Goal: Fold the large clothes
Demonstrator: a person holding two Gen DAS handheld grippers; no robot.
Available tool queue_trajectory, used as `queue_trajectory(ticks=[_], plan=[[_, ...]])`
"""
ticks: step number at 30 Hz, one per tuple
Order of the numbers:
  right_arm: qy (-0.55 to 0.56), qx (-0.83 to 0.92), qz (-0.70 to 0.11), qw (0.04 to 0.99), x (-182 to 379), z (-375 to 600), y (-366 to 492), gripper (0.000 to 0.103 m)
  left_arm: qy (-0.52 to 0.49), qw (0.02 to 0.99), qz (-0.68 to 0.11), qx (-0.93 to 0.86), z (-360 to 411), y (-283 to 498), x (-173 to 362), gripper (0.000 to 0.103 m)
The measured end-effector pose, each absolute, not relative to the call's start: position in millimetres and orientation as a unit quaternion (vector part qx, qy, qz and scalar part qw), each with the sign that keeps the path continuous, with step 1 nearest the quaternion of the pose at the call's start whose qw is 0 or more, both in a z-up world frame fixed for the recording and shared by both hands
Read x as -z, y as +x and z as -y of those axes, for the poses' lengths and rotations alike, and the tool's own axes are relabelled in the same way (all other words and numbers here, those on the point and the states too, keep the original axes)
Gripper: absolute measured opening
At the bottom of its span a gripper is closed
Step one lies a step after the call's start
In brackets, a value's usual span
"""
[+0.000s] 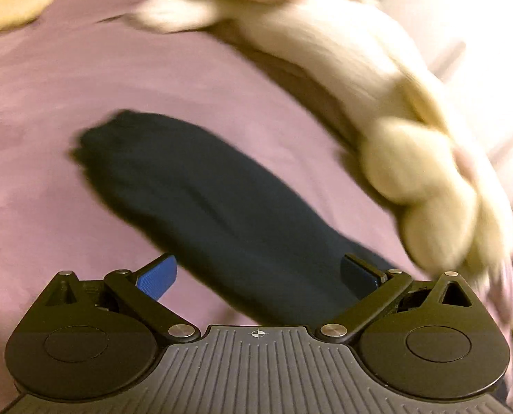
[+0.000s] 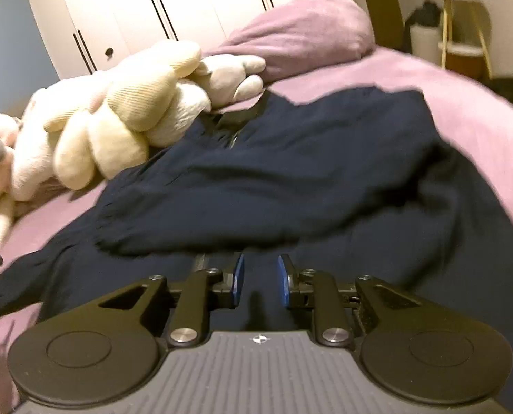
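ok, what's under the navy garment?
The navy garment lies on the pink bedspread, which shows around its edges. Anything beneath its folds is covered, so it cannot be told.

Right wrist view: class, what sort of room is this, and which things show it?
Most likely a bedroom: a bed with a pink cover, a pillow at its head, plush toys beside it, and a white wardrobe behind.

You have open pink bedspread (image 1: 66, 96) to the left of the dark garment (image 1: 201, 189) — nothing lies there. On its other side the cream plush toy (image 1: 408, 162) crowds the edge, and a pink pillow (image 2: 308, 27) blocks the far end — pass around them.
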State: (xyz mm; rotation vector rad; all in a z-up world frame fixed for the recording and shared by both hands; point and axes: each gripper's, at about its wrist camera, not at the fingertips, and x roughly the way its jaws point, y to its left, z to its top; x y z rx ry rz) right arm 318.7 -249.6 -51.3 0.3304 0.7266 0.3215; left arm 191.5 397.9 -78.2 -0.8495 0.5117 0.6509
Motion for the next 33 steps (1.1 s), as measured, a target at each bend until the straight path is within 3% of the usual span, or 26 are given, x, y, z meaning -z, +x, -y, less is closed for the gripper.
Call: queue_trajectory(ticks=[5, 7, 8, 10, 14, 22, 26, 29, 32, 33], plan=[[0.155, -0.146, -0.375, 0.902, 56.4, 247.2, 301.8, 0.021, -0.502, 0.770, -0.213, -0.331, -459.7, 170.7, 110.5, 0.076], [0.166, -0.136, -0.389, 0.896, 60.2, 249.1, 298.2, 0.021, -0.547, 0.741, -0.198, -0.336, -472.1, 170.7, 125.8, 0.055], [0.170, -0.131, -0.396, 0.893, 61.5, 248.9, 297.5, 0.021, -0.566, 0.731, -0.183, -0.336, -477.9, 168.2, 130.6, 0.051], [0.170, -0.123, -0.399, 0.893, 62.0, 246.9, 294.8, 0.021, -0.595, 0.710, -0.167, -0.337, -487.3, 165.1, 137.9, 0.025], [0.155, -0.120, -0.402, 0.894, 62.1, 239.5, 295.0, 0.021, -0.630, 0.691, -0.156, -0.318, -499.6, 158.9, 142.8, 0.012], [0.163, -0.122, -0.400, 0.894, 62.6, 242.5, 296.2, 0.021, -0.477, 0.844, -0.148, -0.195, -424.4, 201.1, 34.1, 0.010], [0.177, -0.124, -0.395, 0.893, 60.8, 251.1, 291.0, 0.021, -0.381, 0.910, -0.156, -0.038, -320.9, 254.8, -26.8, 0.010], [0.189, -0.128, -0.385, 0.894, 56.2, 257.7, 285.8, 0.021, -0.299, 0.935, -0.186, 0.042, -229.0, 295.5, -37.5, 0.014], [0.201, -0.129, -0.378, 0.895, 53.2, 266.4, 281.7, 0.021, -0.257, 0.934, -0.238, 0.072, -156.9, 328.9, -12.7, 0.045], [0.205, -0.127, -0.377, 0.894, 52.9, 270.1, 281.0, 0.021, -0.243, 0.933, -0.254, 0.075, -140.7, 337.4, -2.0, 0.062]])
